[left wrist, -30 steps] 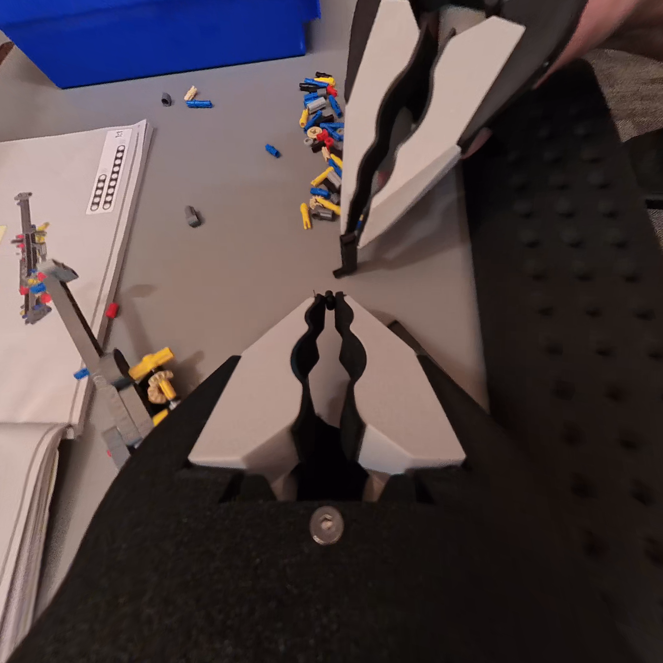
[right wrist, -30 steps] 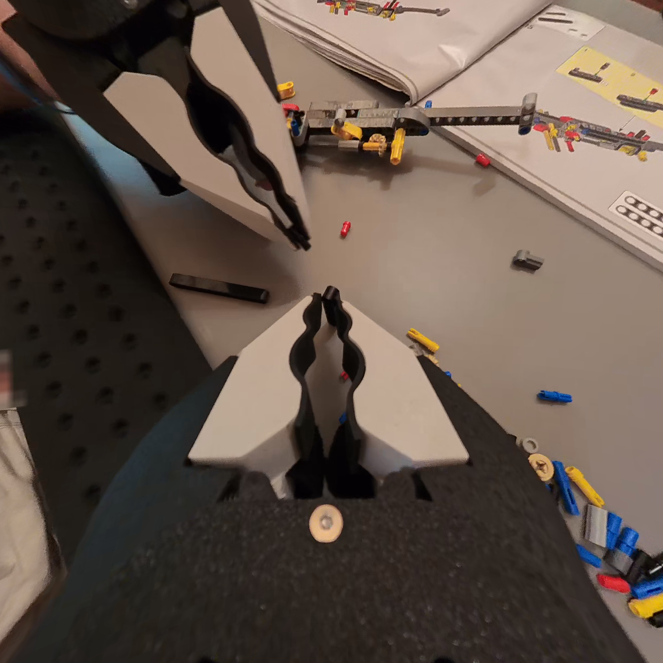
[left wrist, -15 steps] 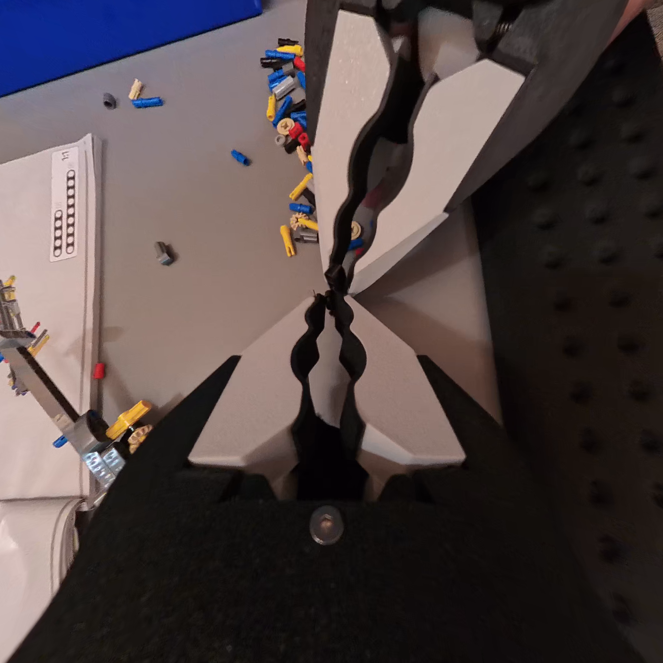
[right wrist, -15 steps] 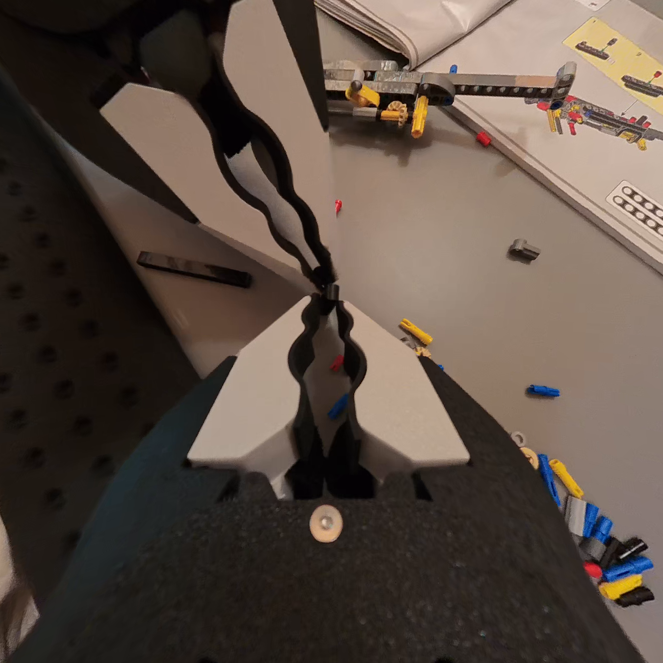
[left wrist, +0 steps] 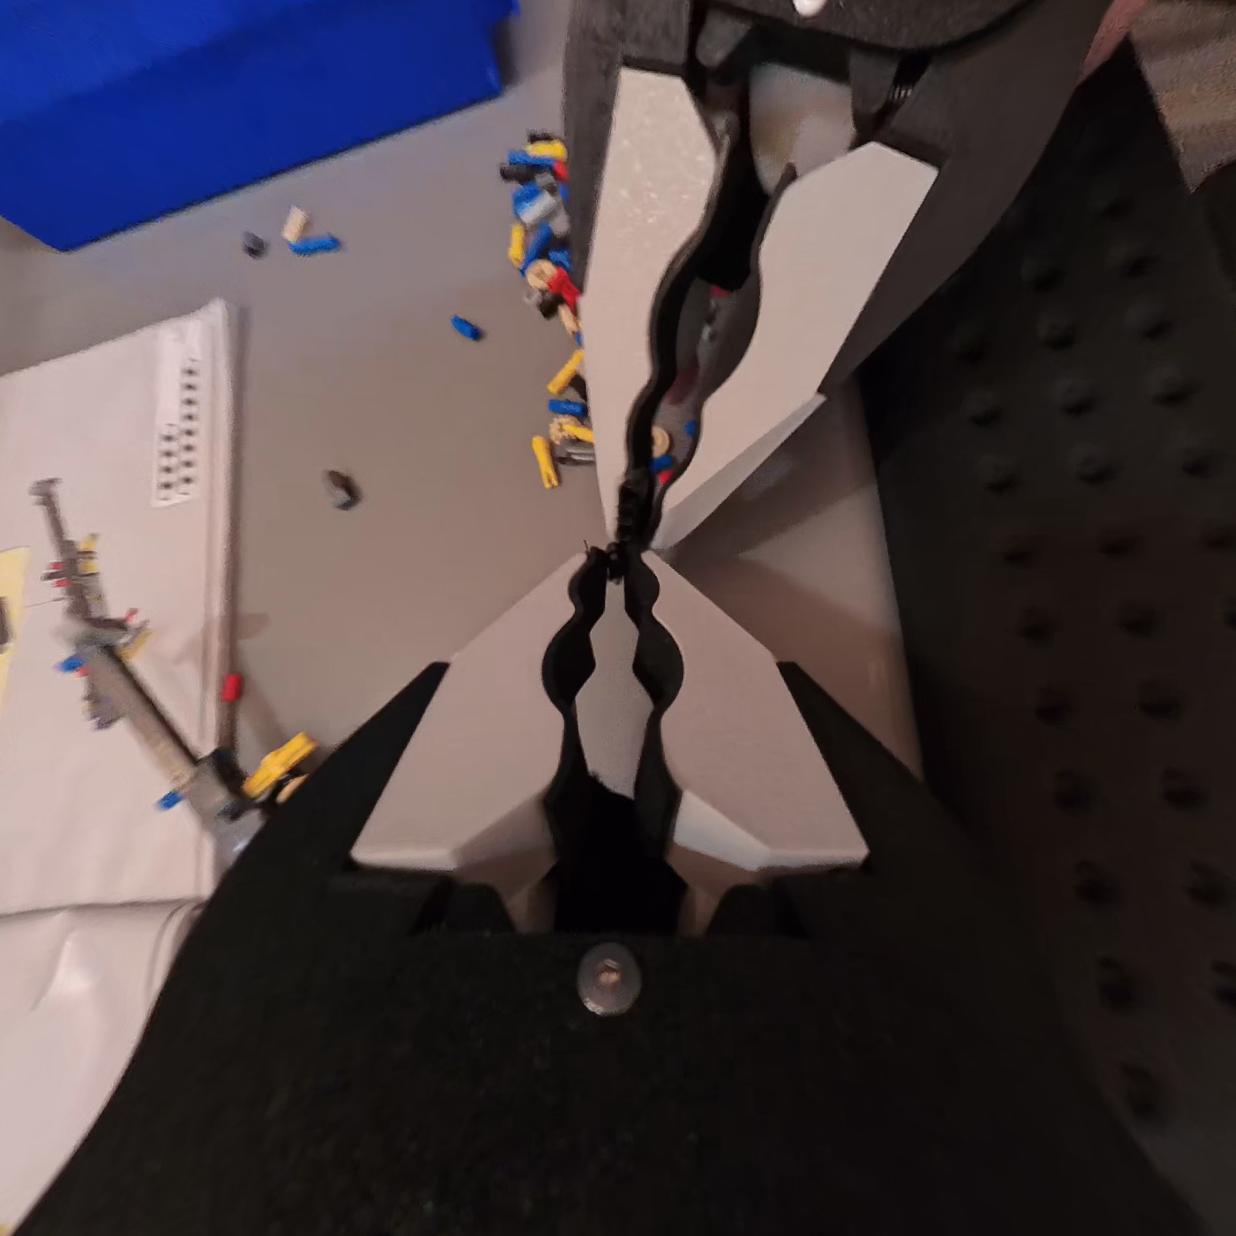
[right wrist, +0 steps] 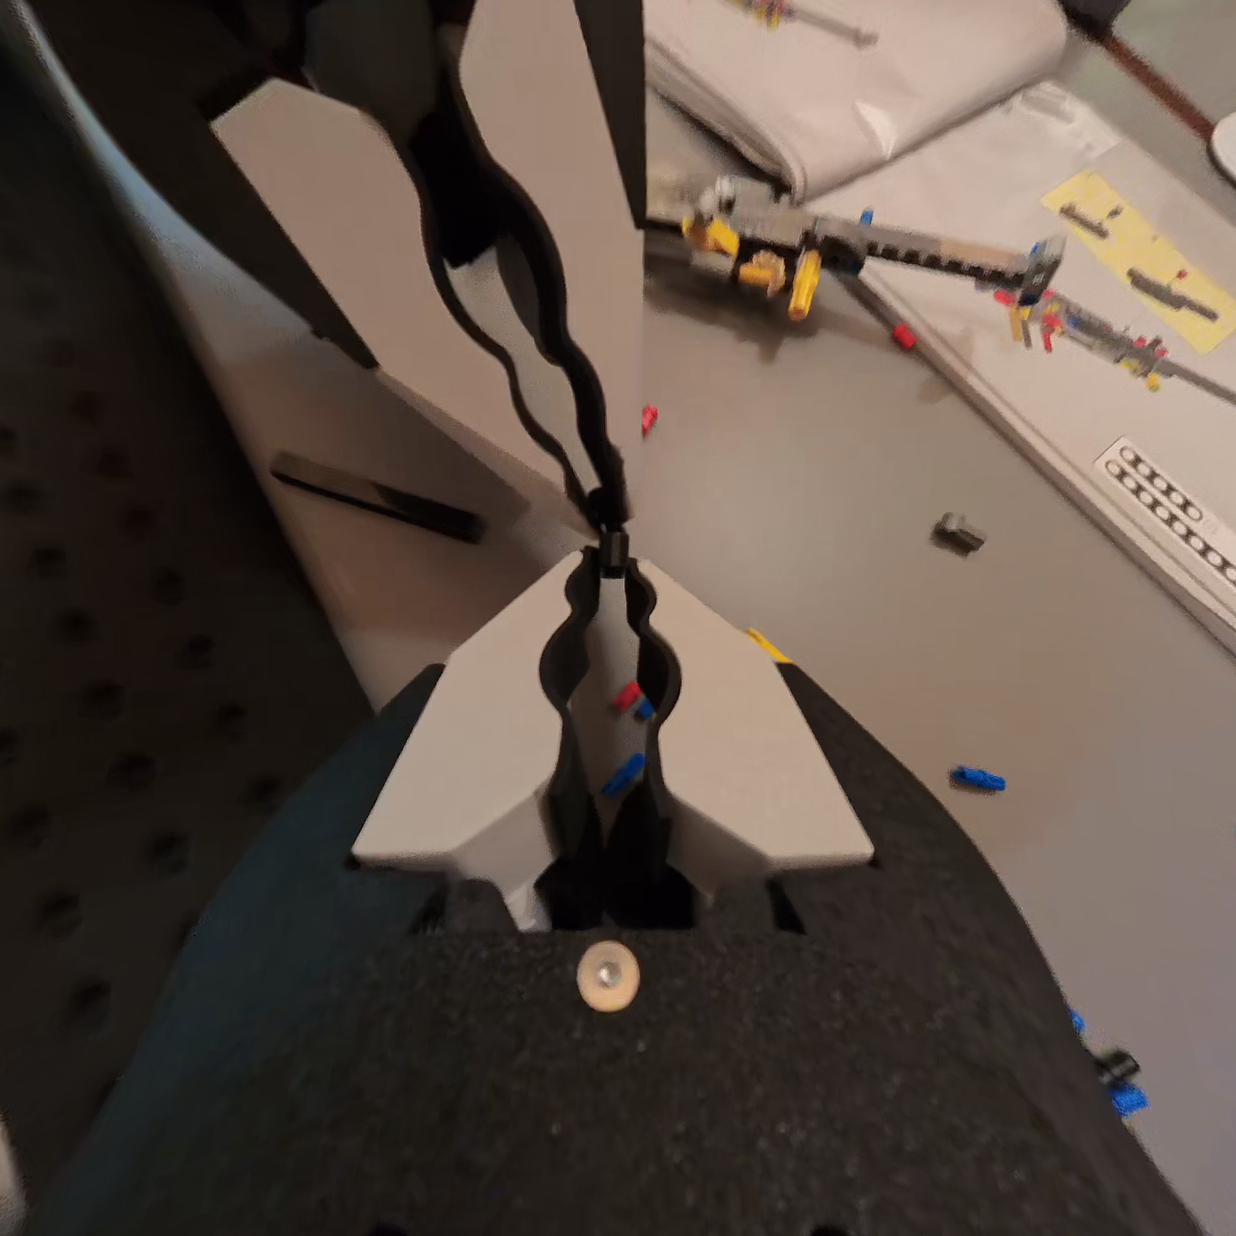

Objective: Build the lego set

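Right claw [right wrist: 610,560]: seen at frame centre of the right wrist view, its jaws drawn together on a small black pin [right wrist: 614,552] that stood out past the tips.
Left claw [left wrist: 616,560]: seen at frame centre of the left wrist view, its jaws nearly together at the tips; a tiny dark piece appeared to be pinched there, but blur kept it from being made out.
Meeting point: the two claws were brought tip to tip above the table [right wrist: 836,535], the opposite claw entering each view from the top.
Black beam [right wrist: 378,496]: laid flat on the table at mid left of the right wrist view, apart from both claws.
Lego assembly [right wrist: 836,244]: a long grey beam with yellow parts, lying at upper right of the right wrist view, partly on the instruction booklet [right wrist: 1070,374].
Loose pieces [left wrist: 545,267]: blue, yellow, red and black pins were heaped at upper centre of the left wrist view.
Blue bin [left wrist: 234,100]: placed at upper left of the left wrist view.
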Tool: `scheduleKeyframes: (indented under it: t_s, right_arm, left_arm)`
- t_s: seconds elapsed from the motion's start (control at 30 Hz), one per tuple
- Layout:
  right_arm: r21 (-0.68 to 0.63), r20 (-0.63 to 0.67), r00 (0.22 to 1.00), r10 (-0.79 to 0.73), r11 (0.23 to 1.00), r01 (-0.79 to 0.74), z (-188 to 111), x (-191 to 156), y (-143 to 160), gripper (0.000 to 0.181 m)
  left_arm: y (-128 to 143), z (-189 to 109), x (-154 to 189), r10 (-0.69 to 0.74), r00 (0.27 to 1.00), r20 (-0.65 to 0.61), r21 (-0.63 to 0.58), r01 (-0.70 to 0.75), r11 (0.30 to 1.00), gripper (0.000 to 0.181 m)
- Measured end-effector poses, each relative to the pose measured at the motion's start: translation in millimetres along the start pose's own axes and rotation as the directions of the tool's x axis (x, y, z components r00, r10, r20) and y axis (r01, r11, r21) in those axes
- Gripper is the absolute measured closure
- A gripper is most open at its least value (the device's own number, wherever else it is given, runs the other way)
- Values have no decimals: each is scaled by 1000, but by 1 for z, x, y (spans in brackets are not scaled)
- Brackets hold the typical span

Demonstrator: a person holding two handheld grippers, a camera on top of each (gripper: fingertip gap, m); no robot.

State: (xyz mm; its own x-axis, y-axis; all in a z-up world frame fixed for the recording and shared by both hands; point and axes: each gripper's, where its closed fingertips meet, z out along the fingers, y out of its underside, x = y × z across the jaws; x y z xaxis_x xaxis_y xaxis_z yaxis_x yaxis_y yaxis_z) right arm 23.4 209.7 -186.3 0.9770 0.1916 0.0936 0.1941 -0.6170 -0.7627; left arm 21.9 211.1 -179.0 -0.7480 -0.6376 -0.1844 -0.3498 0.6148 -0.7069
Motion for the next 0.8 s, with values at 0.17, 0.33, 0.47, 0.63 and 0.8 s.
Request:
scheduleKeyframes:
  t_s: [0.17, 0.33, 0.47, 0.63, 0.8]
  right_arm:
    - [340, 45, 998, -35, 940, 18, -20, -10, -58, 175]
    - [501, -25, 980, -200, 845, 185, -7, -24, -93, 175]
    - [495, -83, 957, -277, 822, 281, 1, -33, -100, 175]
    - [445, -86, 952, -293, 844, 300, 10, -35, -93, 175]
    - [417, -83, 943, -321, 848, 325, 15, -37, -88, 175]
  left_arm:
    - [-24, -64, -12, -3, 999, 43, 240, -7, 971, 177]
    - [-26, -107, -2, -14, 997, -71, 368, 40, 929, 177]
    - [-11, -105, -2, -5, 998, -56, 295, 22, 955, 178]
    - [-11, -98, 10, 14, 994, -109, 293, 19, 956, 178]
    - [-4, -93, 7, -5, 994, -109, 261, 33, 965, 177]
